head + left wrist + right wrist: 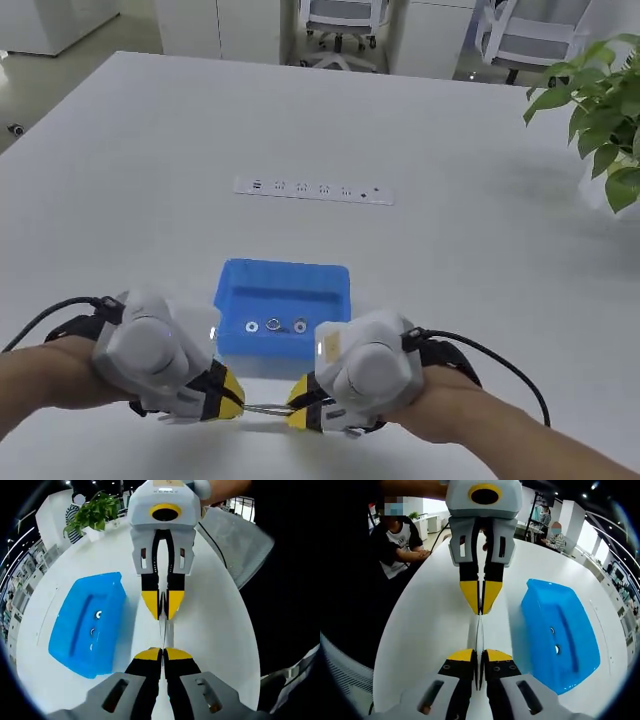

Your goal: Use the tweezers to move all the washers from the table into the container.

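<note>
Your left gripper and right gripper each have a rounded pale grey housing; the jaws are black with wedge-shaped yellow tips. A black cable trails from the left one along your forearm; a second cable loops off the right. Black straps sit at your wrists; forearms bare. There's a small yellowish label on the right housing. In the right gripper view the black jaw bases carry small round screws; the grey body below has slanted slots.
</note>
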